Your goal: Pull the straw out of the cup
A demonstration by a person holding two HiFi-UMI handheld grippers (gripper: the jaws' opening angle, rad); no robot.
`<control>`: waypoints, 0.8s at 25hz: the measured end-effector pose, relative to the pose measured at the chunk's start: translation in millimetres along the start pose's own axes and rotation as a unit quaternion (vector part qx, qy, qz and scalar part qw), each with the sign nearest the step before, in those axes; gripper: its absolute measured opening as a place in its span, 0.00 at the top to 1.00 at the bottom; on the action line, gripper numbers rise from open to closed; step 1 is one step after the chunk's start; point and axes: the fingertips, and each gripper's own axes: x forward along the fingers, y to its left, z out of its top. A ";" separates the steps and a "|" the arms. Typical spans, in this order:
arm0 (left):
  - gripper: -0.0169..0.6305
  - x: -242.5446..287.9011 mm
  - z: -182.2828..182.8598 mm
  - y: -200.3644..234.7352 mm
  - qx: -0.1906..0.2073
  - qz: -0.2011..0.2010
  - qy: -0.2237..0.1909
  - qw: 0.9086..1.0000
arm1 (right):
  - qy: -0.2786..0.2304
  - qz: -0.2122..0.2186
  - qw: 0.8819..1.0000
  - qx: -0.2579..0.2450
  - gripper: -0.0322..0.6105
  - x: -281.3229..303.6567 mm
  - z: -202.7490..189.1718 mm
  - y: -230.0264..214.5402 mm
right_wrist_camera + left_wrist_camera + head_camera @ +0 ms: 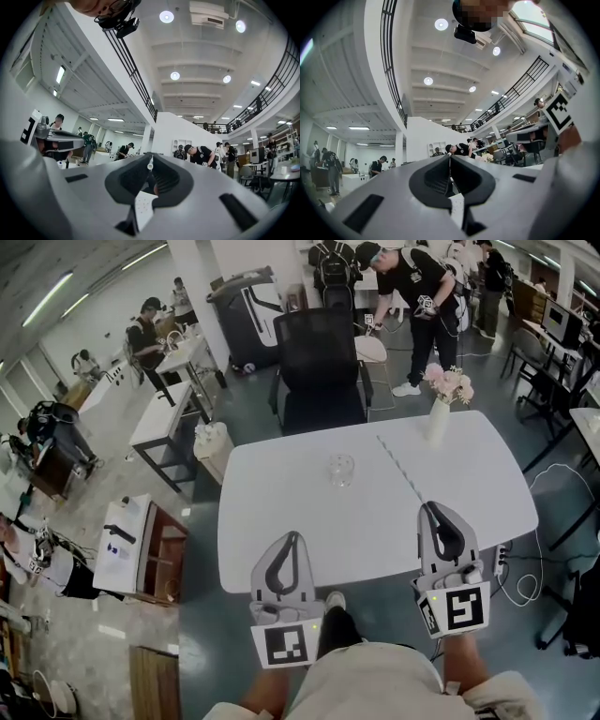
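Note:
A clear glass cup (341, 468) stands near the middle of the white table (281, 521). A thin pale straw (398, 468) is out of the cup and to its right, slanting away from the tip of my right gripper (433, 508), which is shut on its near end. In the right gripper view the straw's round end (150, 164) shows pinched between the jaw tips of that gripper (150, 161). My left gripper (292, 538) hovers over the table's near edge, left of the right one. Its jaws meet with nothing between them in the left gripper view (450, 158).
A white vase (438, 420) with pink flowers (449, 382) stands at the table's far right. A black office chair (319, 367) is behind the table. Desks and several people fill the room around. My knees (366, 681) are below the near edge.

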 end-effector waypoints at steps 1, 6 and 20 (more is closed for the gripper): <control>0.97 0.6 0.4 0.1 0.001 0.000 0.000 1.000 | 0.001 0.001 1.000 0.000 0.91 0.5 -0.5 0.2; 0.97 3.2 1.9 2.6 -0.001 0.002 -0.002 1.000 | 0.003 0.000 1.000 -0.001 0.91 3.9 -2.3 1.8; 0.97 14.0 7.8 9.1 -0.005 -0.004 -0.011 1.000 | 0.003 -0.001 1.000 -0.006 0.91 7.1 6.5 0.7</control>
